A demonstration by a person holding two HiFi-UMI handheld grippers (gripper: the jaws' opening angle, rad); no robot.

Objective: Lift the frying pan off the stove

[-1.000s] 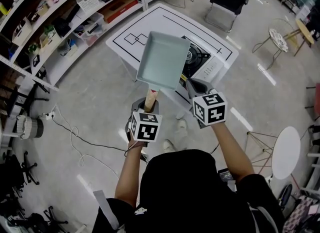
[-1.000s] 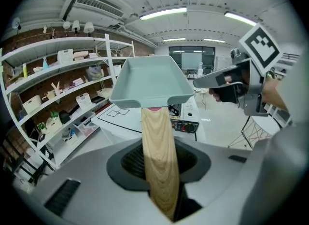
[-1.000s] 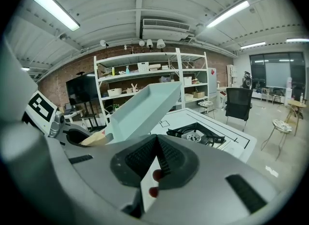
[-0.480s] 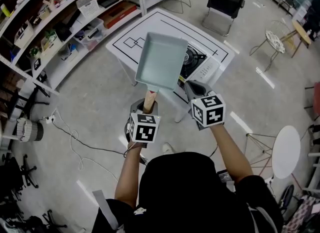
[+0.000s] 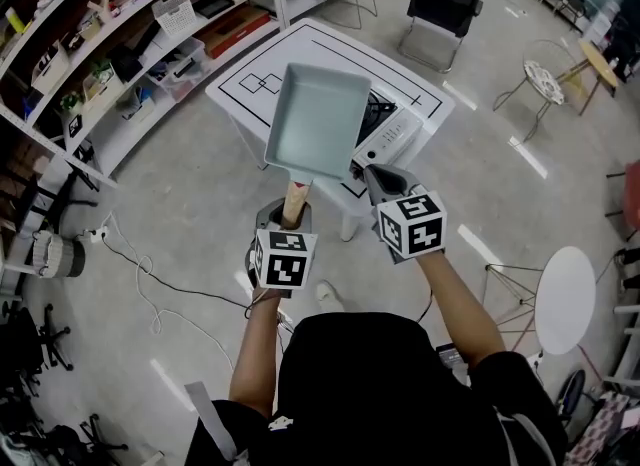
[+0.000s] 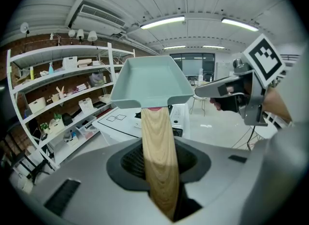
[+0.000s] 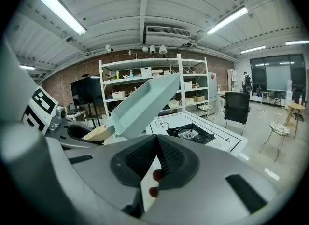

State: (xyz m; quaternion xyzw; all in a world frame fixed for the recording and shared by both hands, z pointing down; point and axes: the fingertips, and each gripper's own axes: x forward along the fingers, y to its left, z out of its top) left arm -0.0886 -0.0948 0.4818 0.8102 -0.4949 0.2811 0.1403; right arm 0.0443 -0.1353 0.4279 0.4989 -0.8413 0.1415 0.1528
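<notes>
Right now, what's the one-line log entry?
pan: in the air, clear of stove | left tool: shut on handle | right tool: shut, empty

no words, numbers or brand names can be read anywhere here. the cube (image 5: 283, 259) on the left tool (image 5: 290, 216) and the cube (image 5: 411, 222) on the right tool (image 5: 371, 174) carry black-and-white square markers, not letters. the white table (image 5: 235, 97) bears only drawn black outlines, and the marks on the stove (image 5: 392, 132) panel are too small to tell.
</notes>
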